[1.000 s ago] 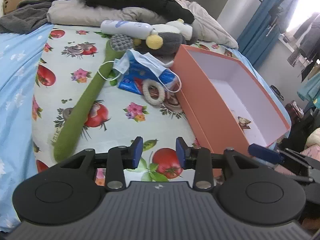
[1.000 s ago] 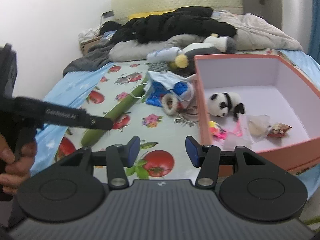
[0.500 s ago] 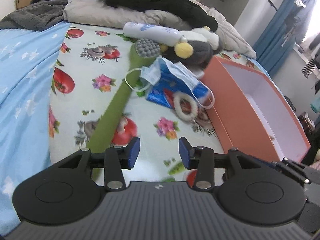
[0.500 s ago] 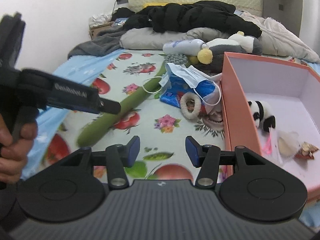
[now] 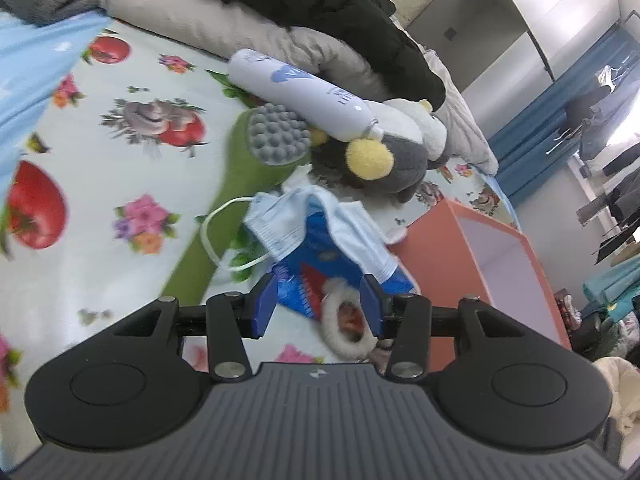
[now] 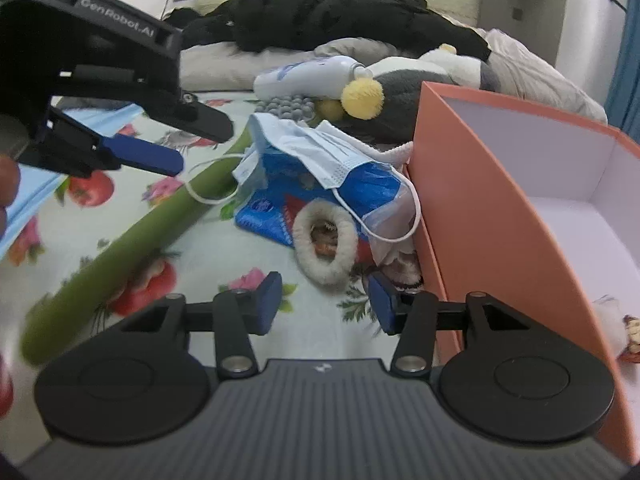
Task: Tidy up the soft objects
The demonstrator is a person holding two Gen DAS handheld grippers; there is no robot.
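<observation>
Fluffy ring (image 6: 325, 246) lies dead ahead of both grippers, on the bed just beside the orange box (image 6: 492, 216)

Right hand-held gripper (image 6: 325, 304) half-wide, jaws closing, empty; left hand-held gripper (image 5: 319, 307) half-wide, empty, ring partly behind its right finger; ring's oval runs roughly fore-and-aft; right seems nearer; face mask (image 6: 320, 148) drapes the blue packet (image 6: 276, 196) behind; box contents mostly cut off.

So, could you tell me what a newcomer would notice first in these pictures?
Probably the orange box at the right, open beside a small heap: a face mask draped over a blue packet, with a fluffy ring in front. A long green plush stick slants across the fruit-print sheet.
</observation>
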